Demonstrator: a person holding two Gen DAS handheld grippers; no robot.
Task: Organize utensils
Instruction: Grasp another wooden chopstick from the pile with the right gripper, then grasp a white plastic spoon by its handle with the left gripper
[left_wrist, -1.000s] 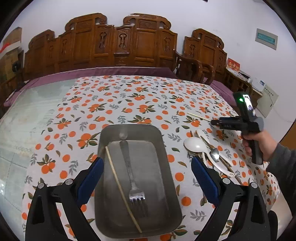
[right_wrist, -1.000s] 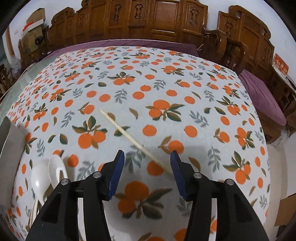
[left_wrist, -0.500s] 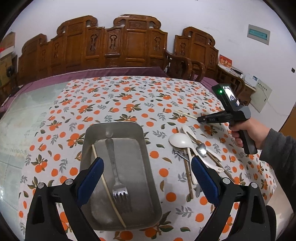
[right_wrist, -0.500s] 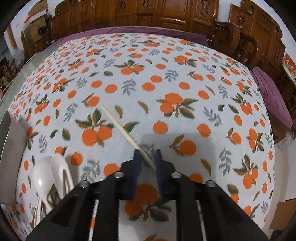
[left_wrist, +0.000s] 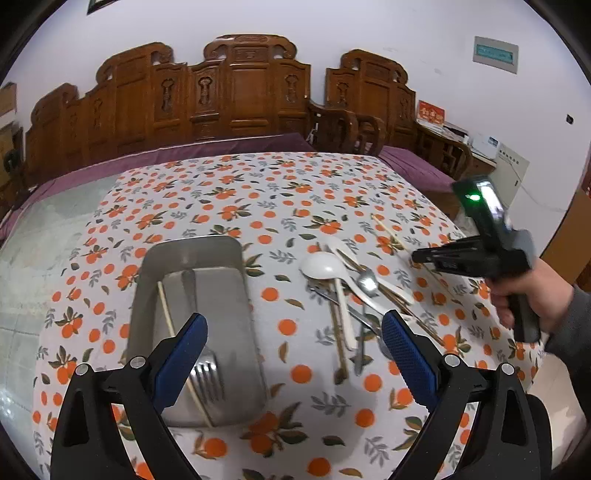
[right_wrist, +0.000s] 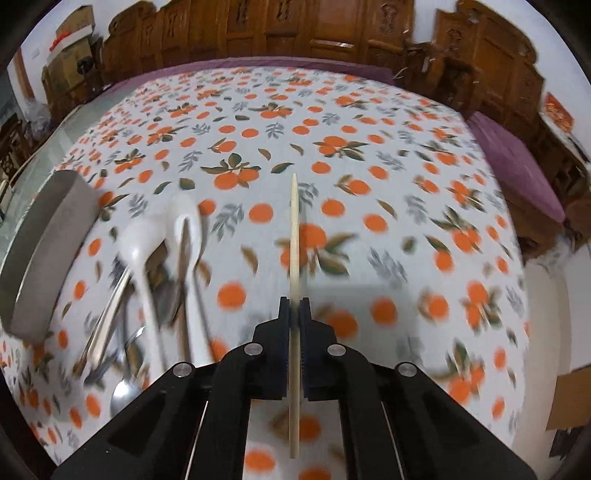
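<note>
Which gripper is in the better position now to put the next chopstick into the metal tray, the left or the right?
The right. The right gripper is already shut on a chopstick, lifted off the cloth. The left gripper is open and holds nothing, near the metal tray.

tray (left_wrist: 236, 258): dull grey metal, matt
fork (left_wrist: 207, 373): shiny metal
chopstick (right_wrist: 293, 236): pale, bare wood
spoon (left_wrist: 321, 266): glossy white, smooth
worktop cover (left_wrist: 258, 199): printed cloth
gripper pads (left_wrist: 406, 358): ribbed blue
</note>
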